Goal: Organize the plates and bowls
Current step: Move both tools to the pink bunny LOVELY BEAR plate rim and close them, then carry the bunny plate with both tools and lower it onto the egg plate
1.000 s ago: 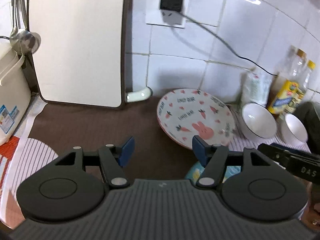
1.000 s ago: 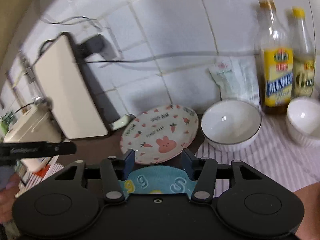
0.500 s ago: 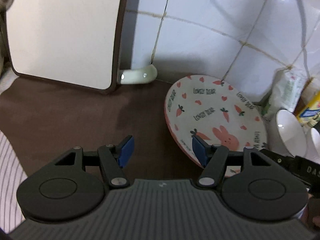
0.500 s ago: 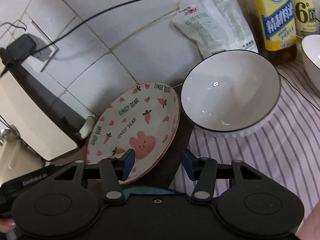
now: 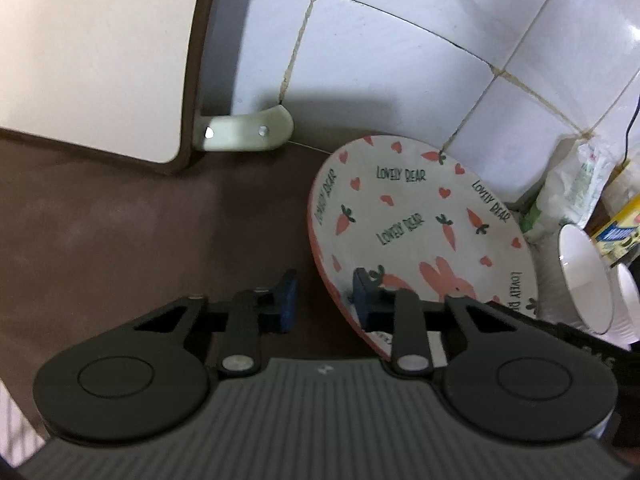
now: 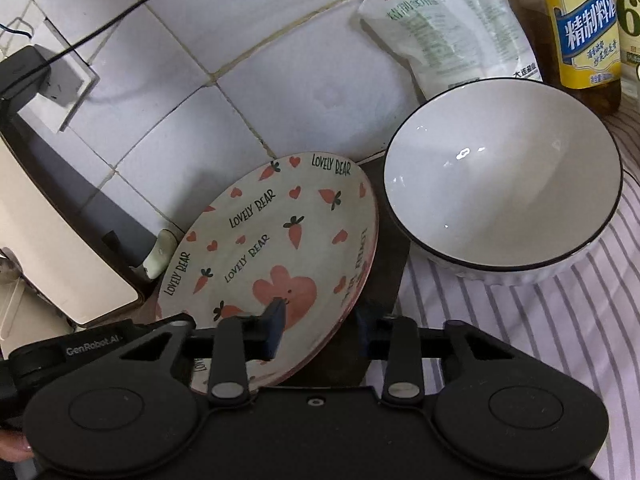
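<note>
A white plate [image 5: 420, 232] printed with carrots, hearts and a pink bunny sits tilted on the brown mat [image 5: 140, 232] by the tiled wall. My left gripper [image 5: 325, 298] straddles the plate's left rim, jaws closing. Its right pad lies over the plate's face, and its left pad stands off the rim with a gap. My right gripper [image 6: 319, 326] straddles the right rim of the plate [image 6: 280, 240], jaws also closing, with a gap still showing. A white bowl [image 6: 504, 176] with a dark rim stands right of the plate.
A pale cutting board [image 5: 92, 48] leans on the wall at the left. A white packet [image 6: 448, 24] and oil bottles [image 6: 584, 28] stand behind the bowl. A striped cloth [image 6: 540, 340] lies under the bowl. A second white bowl [image 5: 628, 300] sits further right. A cable runs to a wall socket [image 6: 52, 76].
Both grippers have come down and forward onto the bunny plate, one at each side rim. Their jaws have narrowed around the rims. The blue plate seen below them earlier is out of view.
</note>
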The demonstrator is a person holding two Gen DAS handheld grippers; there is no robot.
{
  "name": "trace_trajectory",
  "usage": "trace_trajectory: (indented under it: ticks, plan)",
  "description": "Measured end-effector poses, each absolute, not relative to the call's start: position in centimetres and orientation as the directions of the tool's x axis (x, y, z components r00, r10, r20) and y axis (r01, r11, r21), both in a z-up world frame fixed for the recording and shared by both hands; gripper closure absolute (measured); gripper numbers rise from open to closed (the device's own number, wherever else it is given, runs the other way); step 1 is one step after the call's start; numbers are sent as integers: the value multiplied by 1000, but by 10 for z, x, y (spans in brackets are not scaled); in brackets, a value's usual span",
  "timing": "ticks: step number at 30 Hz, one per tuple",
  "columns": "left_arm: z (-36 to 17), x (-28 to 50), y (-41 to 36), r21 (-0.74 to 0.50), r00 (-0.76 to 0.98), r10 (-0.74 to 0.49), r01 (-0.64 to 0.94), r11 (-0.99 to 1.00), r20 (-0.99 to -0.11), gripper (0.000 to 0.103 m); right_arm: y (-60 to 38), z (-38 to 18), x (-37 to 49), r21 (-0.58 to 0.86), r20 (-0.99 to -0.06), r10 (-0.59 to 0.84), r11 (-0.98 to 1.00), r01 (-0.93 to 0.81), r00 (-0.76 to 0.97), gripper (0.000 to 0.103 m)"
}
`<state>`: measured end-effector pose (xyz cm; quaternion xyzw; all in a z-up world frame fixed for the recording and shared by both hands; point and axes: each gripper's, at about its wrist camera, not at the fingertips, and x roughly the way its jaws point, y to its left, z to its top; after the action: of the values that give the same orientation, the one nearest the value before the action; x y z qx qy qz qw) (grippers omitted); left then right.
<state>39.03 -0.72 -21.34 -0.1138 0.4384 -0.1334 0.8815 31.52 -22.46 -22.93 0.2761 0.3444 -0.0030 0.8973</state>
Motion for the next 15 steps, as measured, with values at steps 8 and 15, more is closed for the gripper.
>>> trace_trajectory:
  ticks: [8, 15]
  plan:
    - [-221, 391, -10, -384, 563, -386, 129, 914, -731, 88, -226, -234, 315, 465, -613, 167, 867, 181, 772, 80]
    - [-214, 389, -17, -336, 560, -357, 146, 931, -748, 88, -222, -227, 313, 426, -621, 157, 890, 163, 768, 80]
